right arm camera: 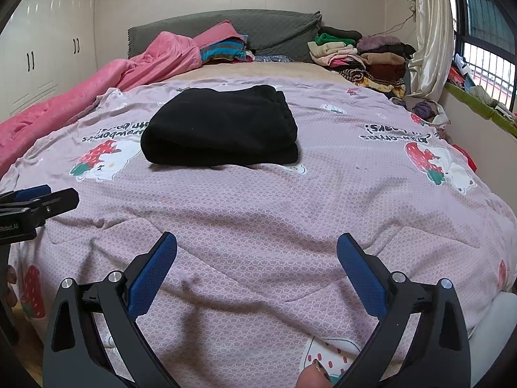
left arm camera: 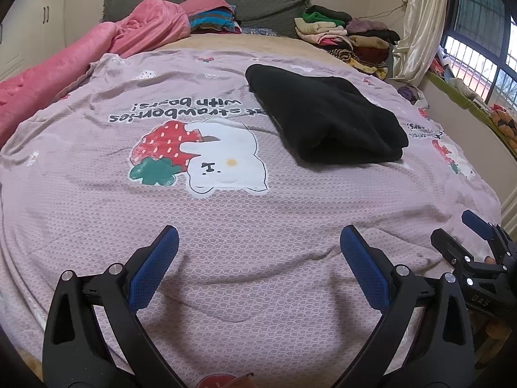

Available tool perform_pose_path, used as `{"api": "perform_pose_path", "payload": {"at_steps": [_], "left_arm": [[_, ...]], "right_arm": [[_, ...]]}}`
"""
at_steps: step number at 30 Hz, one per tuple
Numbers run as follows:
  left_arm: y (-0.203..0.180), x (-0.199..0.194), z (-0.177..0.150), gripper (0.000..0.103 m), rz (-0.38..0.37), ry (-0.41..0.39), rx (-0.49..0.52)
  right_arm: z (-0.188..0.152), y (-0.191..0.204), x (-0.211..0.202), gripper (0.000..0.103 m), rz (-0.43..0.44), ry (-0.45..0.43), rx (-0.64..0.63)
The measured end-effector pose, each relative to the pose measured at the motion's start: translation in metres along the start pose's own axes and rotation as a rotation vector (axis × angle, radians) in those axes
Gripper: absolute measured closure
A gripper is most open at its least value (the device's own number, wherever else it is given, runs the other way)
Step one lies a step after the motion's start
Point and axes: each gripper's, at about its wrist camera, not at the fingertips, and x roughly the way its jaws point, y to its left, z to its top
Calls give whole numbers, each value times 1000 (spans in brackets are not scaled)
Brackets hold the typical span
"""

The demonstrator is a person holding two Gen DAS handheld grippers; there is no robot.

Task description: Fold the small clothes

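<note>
A black garment (left arm camera: 326,116) lies folded into a thick rectangle on the pink strawberry-bear bedspread (left arm camera: 226,226); it also shows in the right wrist view (right arm camera: 223,129), mid-bed. My left gripper (left arm camera: 258,242) is open and empty, low over the bedspread, well short of the garment. My right gripper (right arm camera: 257,249) is open and empty too, near the bed's front edge, well back from the garment. The right gripper shows at the right edge of the left wrist view (left arm camera: 468,232), and the left gripper at the left edge of the right wrist view (right arm camera: 42,199).
A pink duvet (right arm camera: 97,97) is bunched along the left side. Stacks of folded clothes (right arm camera: 365,61) sit at the far right by the grey headboard (right arm camera: 226,29). A curtain (right arm camera: 429,32) and window ledge run along the right; wardrobes (right arm camera: 48,48) stand left.
</note>
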Motion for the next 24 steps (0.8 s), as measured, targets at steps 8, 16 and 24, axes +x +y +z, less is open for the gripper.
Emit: {"api": "perform_pose_path", "payload": {"at_steps": [8, 16, 24], "left_arm": [[1, -1, 0, 9, 6, -5, -2], [1, -3, 0, 9, 11, -9, -1], [0, -4, 0, 9, 16, -13, 1]], "right_arm": [[-2, 1, 1, 4, 2, 9, 4], [-3, 2, 2, 4, 4, 13, 6], [-4, 5, 2, 4, 7, 13, 2]]}}
